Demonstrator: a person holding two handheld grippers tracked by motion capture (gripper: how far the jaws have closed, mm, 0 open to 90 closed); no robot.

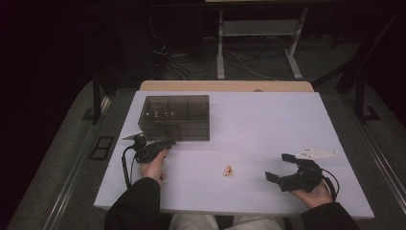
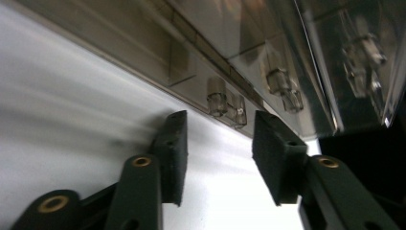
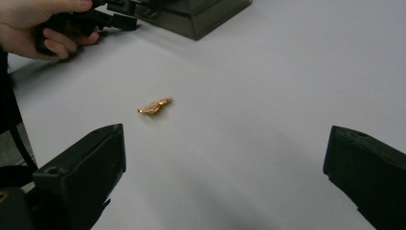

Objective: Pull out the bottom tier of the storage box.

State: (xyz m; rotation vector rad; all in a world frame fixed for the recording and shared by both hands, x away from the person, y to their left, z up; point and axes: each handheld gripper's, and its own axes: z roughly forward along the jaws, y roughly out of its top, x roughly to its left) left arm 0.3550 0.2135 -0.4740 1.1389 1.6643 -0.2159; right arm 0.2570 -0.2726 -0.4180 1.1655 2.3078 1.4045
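Note:
A smoky transparent box [image 1: 174, 116] with inner compartments stands at the table's back left, lid down. My left gripper [image 1: 170, 142] lies low on the table, its tips at the box's front wall. In the left gripper view the jaws [image 2: 219, 143] stand partly apart just below a clear latch [image 2: 225, 103] on the box [image 2: 268, 43], and nothing is pressed between the pads. A small gold-coloured trinket [image 1: 229, 170] lies on the table between the hands. My right gripper [image 1: 277, 166] rests at the front right, wide open and pointing at the trinket [image 3: 154, 106].
The white table [image 1: 268, 120] ends at a wooden strip along the back edge. Dark floor, cables and a metal frame lie beyond it. In the right gripper view, the hand with the left gripper [image 3: 119, 19] sits at the top left beside the box [image 3: 201, 14].

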